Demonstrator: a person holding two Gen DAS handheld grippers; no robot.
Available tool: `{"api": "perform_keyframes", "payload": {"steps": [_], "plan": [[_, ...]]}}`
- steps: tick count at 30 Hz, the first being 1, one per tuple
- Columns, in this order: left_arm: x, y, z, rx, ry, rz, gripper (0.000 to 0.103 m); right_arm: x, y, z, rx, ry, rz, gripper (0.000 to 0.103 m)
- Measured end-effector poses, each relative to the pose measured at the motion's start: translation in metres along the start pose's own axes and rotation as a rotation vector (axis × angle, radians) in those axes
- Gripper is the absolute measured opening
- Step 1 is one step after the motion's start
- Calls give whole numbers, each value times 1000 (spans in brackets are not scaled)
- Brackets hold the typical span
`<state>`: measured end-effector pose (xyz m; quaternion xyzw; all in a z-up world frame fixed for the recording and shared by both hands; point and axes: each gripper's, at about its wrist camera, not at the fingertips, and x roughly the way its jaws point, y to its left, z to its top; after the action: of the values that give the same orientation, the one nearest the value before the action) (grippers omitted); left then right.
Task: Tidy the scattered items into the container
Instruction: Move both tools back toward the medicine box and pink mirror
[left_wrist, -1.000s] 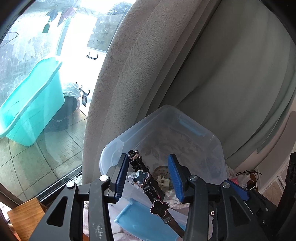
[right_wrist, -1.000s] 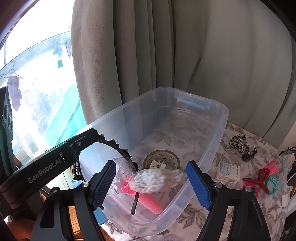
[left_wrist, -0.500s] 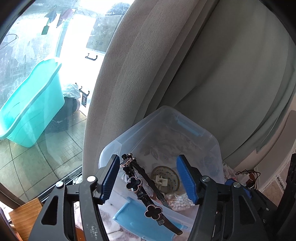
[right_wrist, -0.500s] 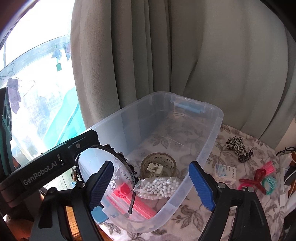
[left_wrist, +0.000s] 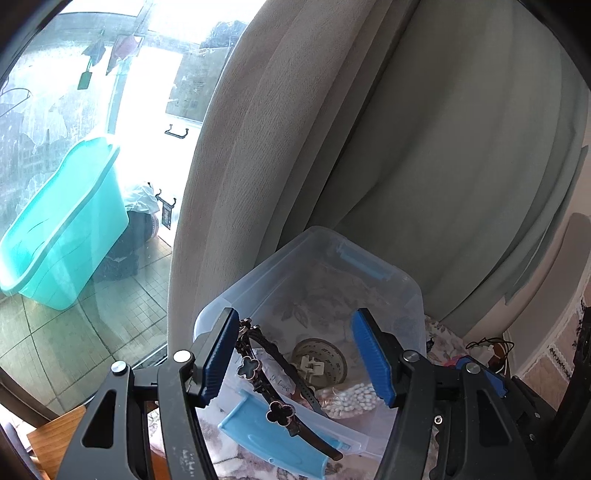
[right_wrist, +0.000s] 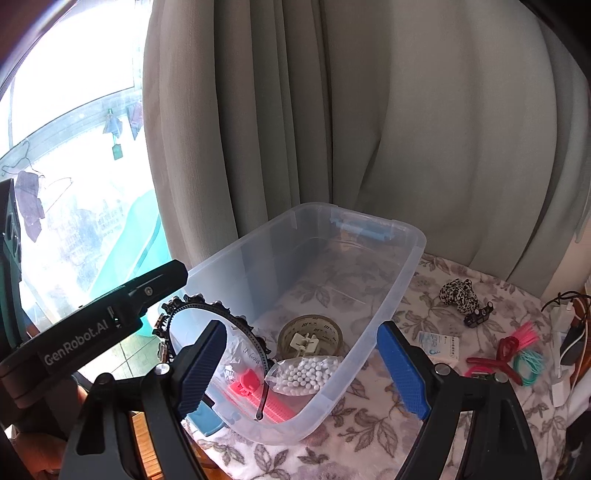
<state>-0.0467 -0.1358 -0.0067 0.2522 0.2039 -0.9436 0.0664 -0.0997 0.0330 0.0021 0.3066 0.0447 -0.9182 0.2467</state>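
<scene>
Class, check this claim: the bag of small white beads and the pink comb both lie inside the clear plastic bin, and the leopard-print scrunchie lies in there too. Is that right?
Not quite. The leopard-print scrunchie lies outside the clear plastic bin, on the floral cloth to its right. The bag of small white beads and pink comb are inside. The right wrist view shows it.

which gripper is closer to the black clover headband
Left. The left gripper has the headband against its left finger at the bin's near corner; the right gripper hangs open beside it, apart.
</scene>
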Motion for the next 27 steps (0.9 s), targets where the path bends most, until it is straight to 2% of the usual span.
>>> {"api": "perform_keyframes", "payload": {"steps": [15,27], "plan": [[-32,-68,-8,143,-43,-67,68,-67,-49,-8,122,-119,-51,86],[-30,-141,-25,270,-15,-160,71,-105,-121,-33,289,-168,-139,86]]}}
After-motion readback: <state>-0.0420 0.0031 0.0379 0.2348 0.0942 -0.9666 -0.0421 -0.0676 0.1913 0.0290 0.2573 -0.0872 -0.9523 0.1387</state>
